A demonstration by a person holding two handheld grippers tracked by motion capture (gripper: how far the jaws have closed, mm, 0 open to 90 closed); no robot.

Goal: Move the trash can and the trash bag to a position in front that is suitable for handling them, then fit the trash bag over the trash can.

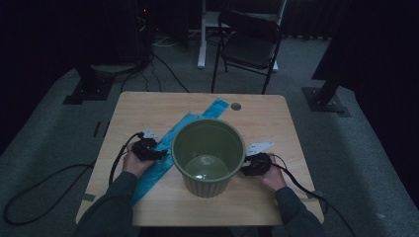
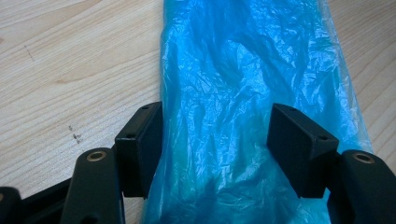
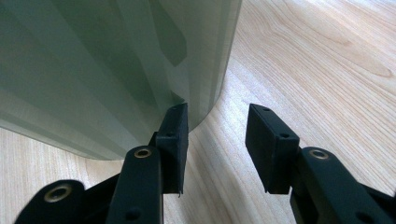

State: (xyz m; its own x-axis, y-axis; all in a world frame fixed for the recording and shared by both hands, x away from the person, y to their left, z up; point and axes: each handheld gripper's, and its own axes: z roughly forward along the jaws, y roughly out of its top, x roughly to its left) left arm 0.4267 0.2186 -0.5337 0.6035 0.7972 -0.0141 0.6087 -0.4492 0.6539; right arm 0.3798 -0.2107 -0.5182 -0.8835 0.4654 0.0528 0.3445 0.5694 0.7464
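Crinkled blue plastic bag, ribbed green bucket, wood-grain table

Left tongs and right tongs: black rectangular jaws, brass-ringed pivot screws, black trailing cables. Sleeves: dark grey-green.

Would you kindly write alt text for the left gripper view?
A crinkled blue plastic bag lies flat on a pale wooden table. The left tongs stand open over it, one black jaw at the bag's edge, the other on it.
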